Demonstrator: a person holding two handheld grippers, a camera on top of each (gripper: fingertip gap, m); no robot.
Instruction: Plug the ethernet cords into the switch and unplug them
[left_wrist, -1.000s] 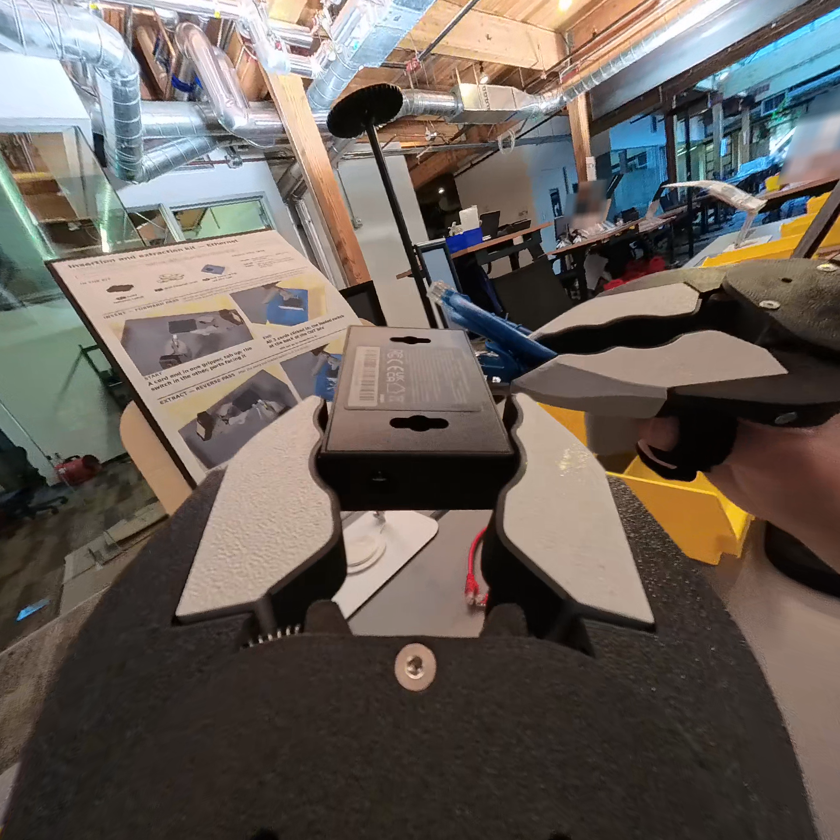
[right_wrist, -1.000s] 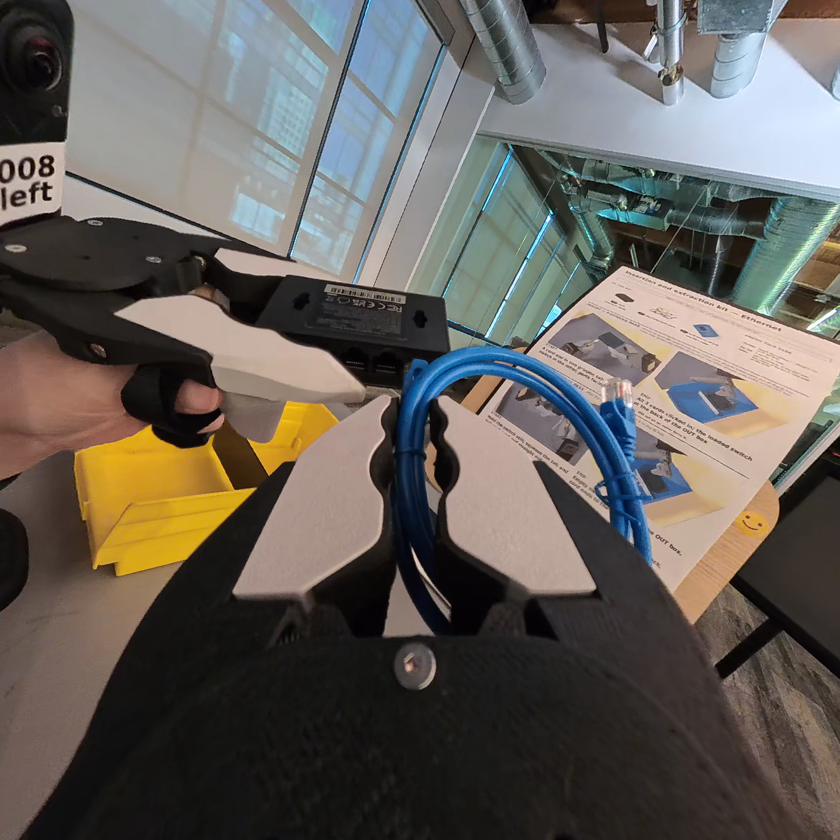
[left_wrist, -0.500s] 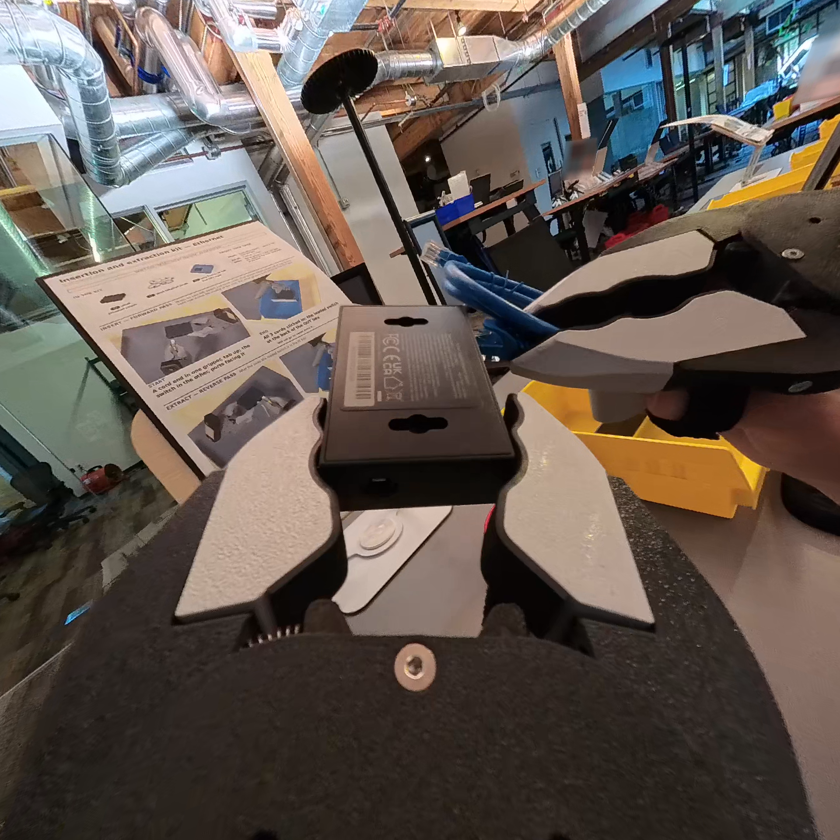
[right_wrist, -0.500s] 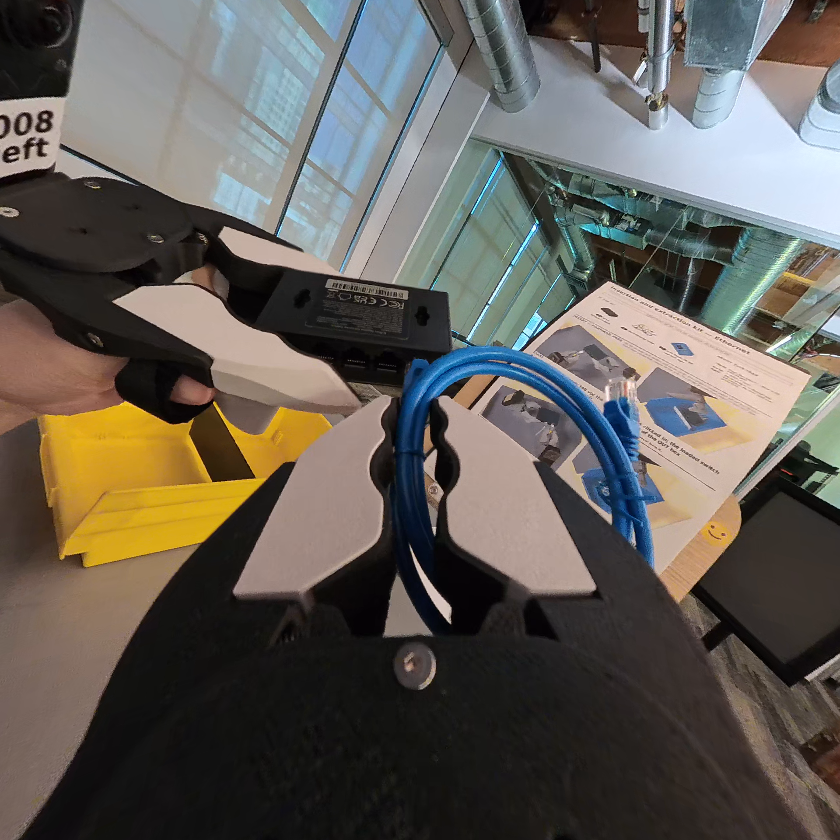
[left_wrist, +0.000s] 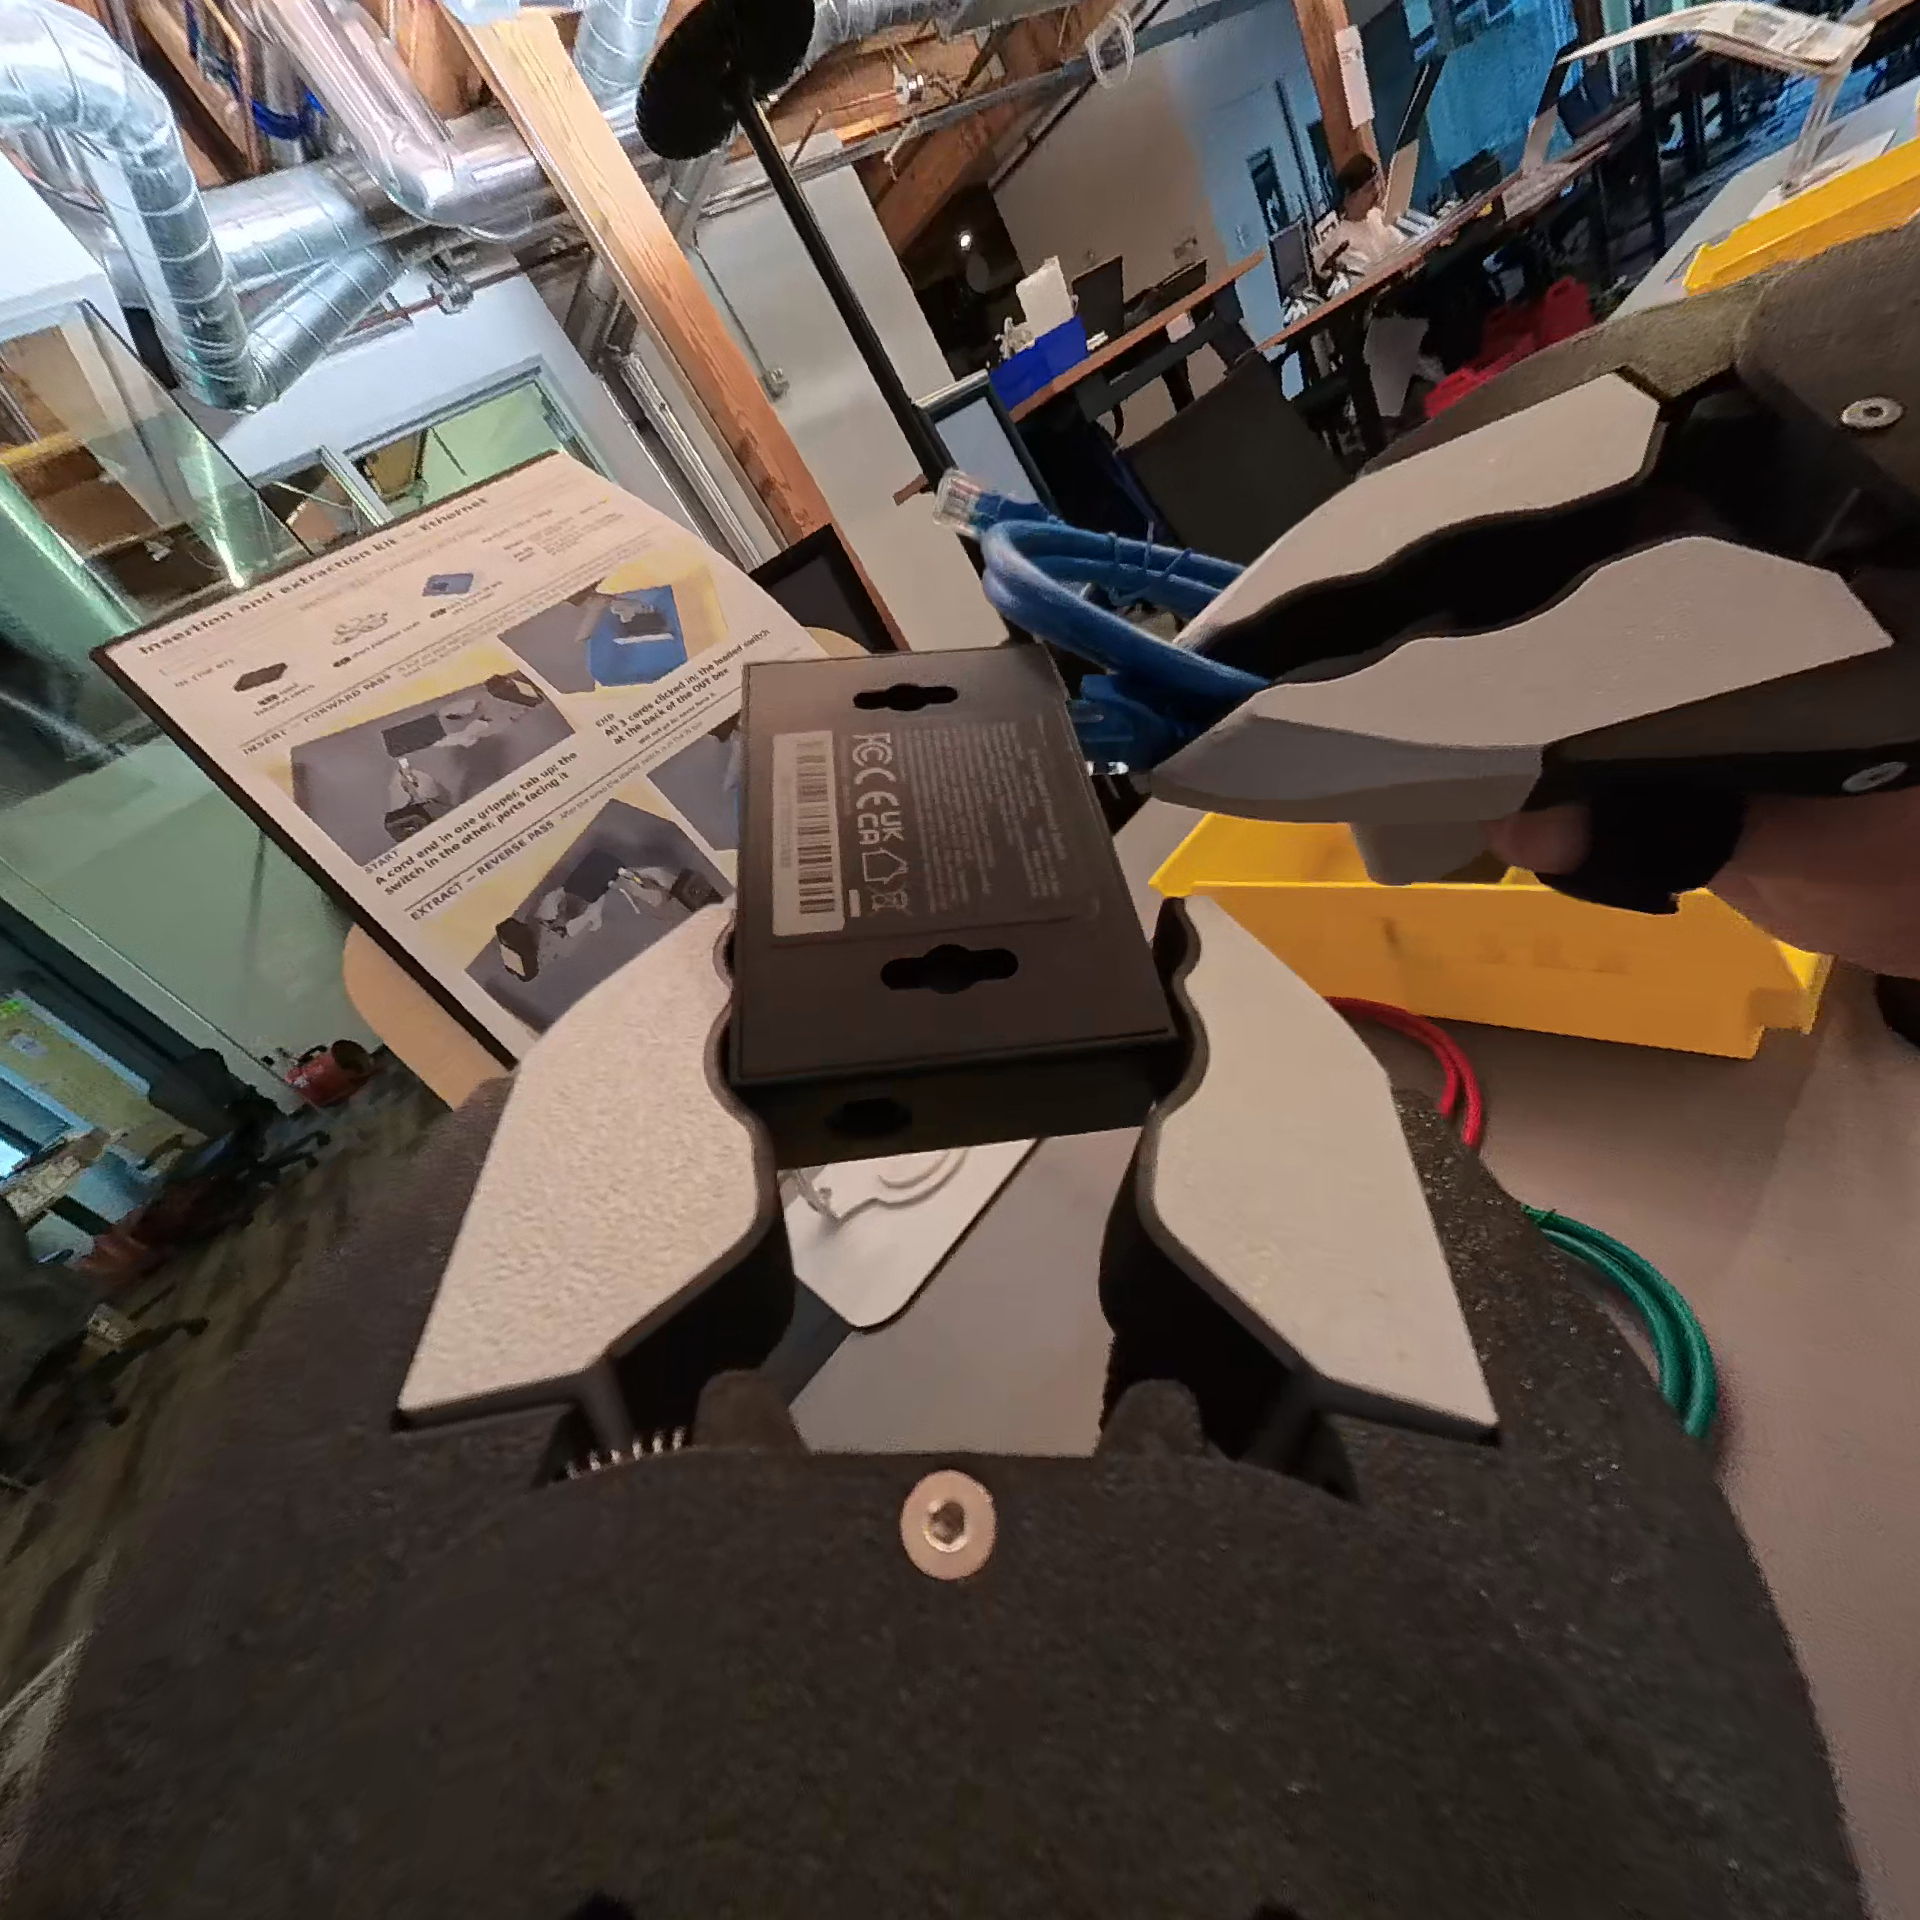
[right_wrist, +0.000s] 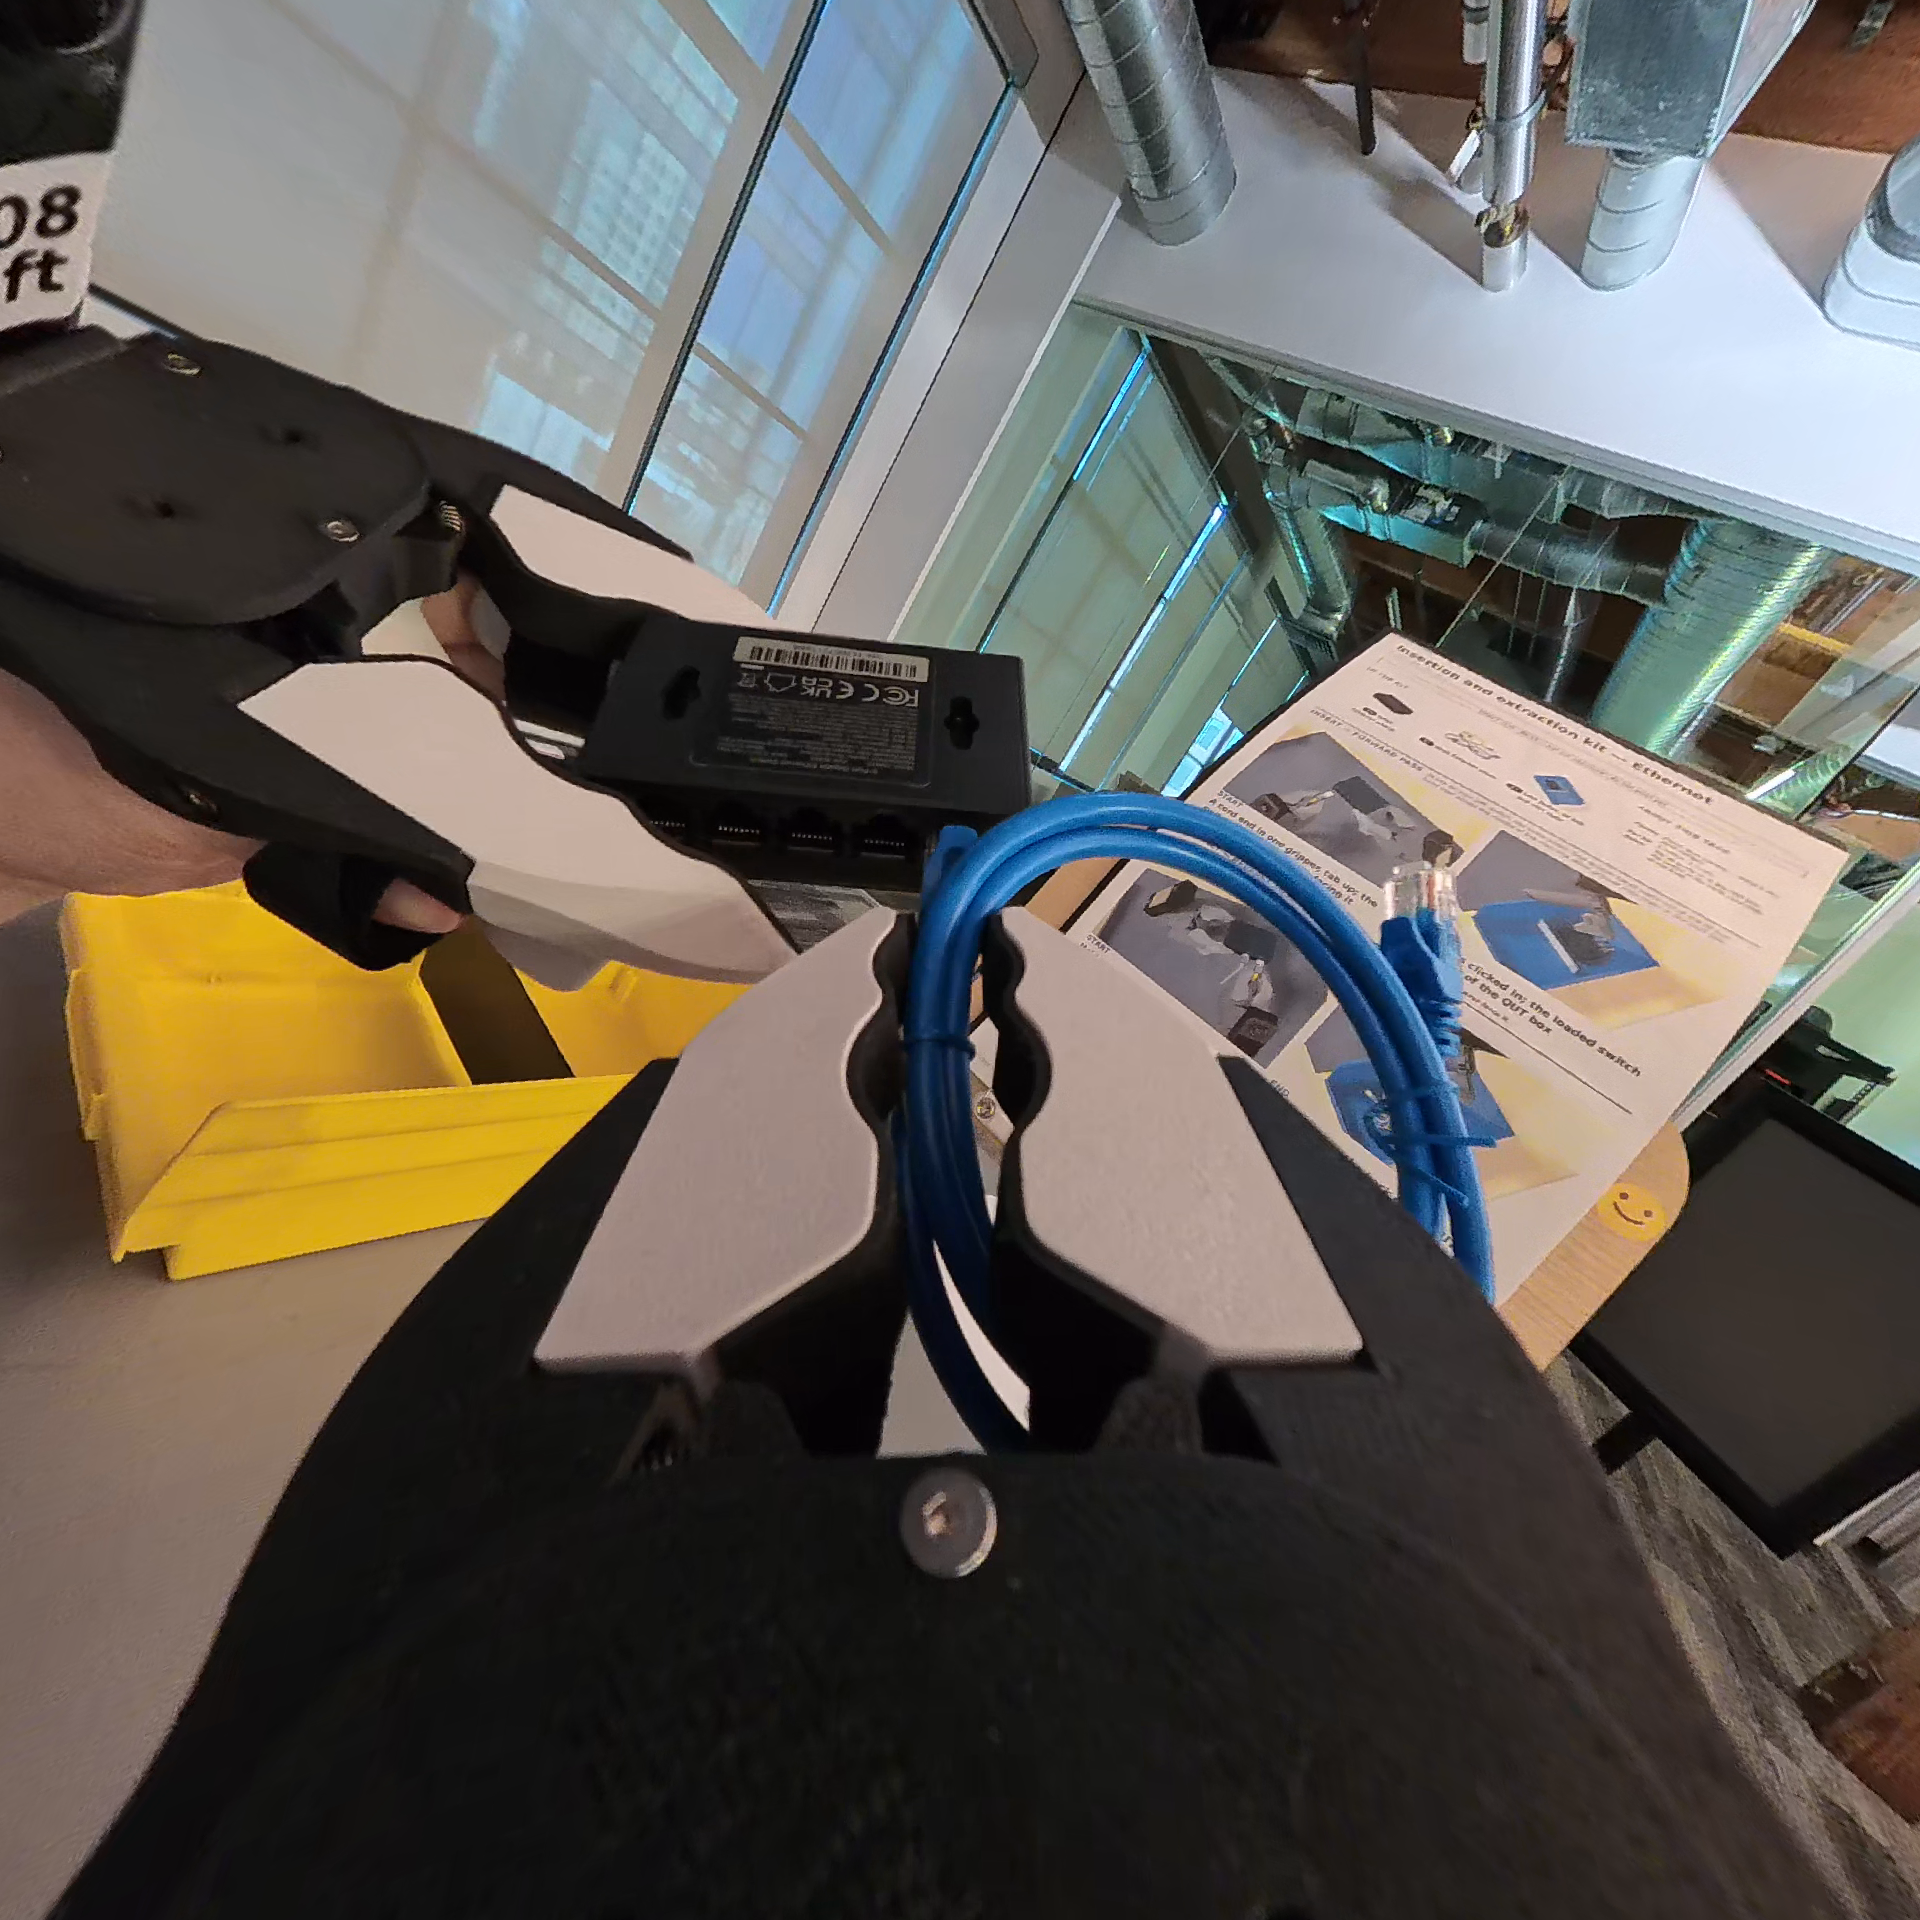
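Left gripper (left_wrist: 951, 997) clamped black switch (left_wrist: 925, 831), port row facing right gripper (right_wrist: 945, 977). Right gripper clamped blue cord (right_wrist: 940, 1039); held plug just beside rightmost port, pointing toward switch.

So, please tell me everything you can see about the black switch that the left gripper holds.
The switch is a flat black rectangular box, plastic by its look. The left gripper clamps its near end between both fingers, holding it in the air above the table. Its upturned face carries a label and two keyhole slots. The right wrist view shows a row of ports along its side, facing the blue cord. Whether the cord's nearest plug is inserted cannot be told.
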